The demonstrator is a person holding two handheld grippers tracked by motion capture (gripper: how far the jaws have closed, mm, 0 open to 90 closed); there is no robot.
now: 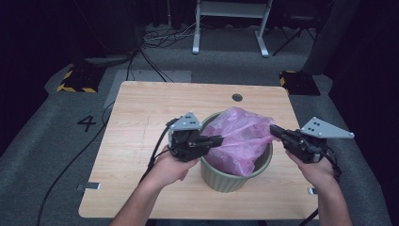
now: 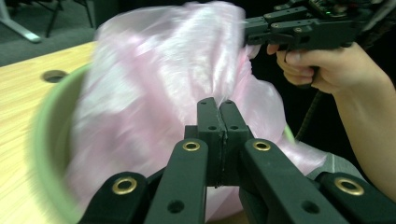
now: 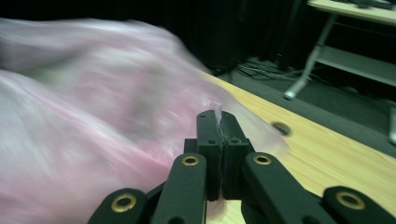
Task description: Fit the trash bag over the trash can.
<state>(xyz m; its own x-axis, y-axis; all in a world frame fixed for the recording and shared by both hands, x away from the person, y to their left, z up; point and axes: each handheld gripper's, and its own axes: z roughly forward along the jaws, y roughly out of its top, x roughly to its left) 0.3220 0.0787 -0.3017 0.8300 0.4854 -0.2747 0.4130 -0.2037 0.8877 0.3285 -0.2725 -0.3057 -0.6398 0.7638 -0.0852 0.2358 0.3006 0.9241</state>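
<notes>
Step in hand: the person is lining the green bin (image 1: 235, 176) with the pink bag (image 1: 240, 139); both tools are pulling opposite edges of the bag outward over the bin's mouth.

Bag: it is sitting partly inside the bin and billowing up above the bin's rim, not yet folded down over it. In both gripper views it is blurred, so I judge it to be moving.

Bin: it is standing upright on the tabletop (image 1: 141, 141), toward the person's side of it, with a round hole (image 1: 237, 97) in the tabletop beyond the bin.

Left tool (image 1: 217, 140): it is clenched at the bin's left rim. In the left gripper view its jaws are pressed together against the plastic, and a thin fold seems to be pinched between them, though I cannot see the film in the seam itself.

Right tool (image 1: 274, 130): it is clenched on the bag's edge at the bin's right rim; in the right gripper view a sliver of film is sticking up between the closed jaws.

Next move, as I judge it: both tools should be drawing the edges down and outward past the bin's rim, keeping the pinch firm so the thin film is not slipping or tearing, and keeping the bin from tipping.
</notes>
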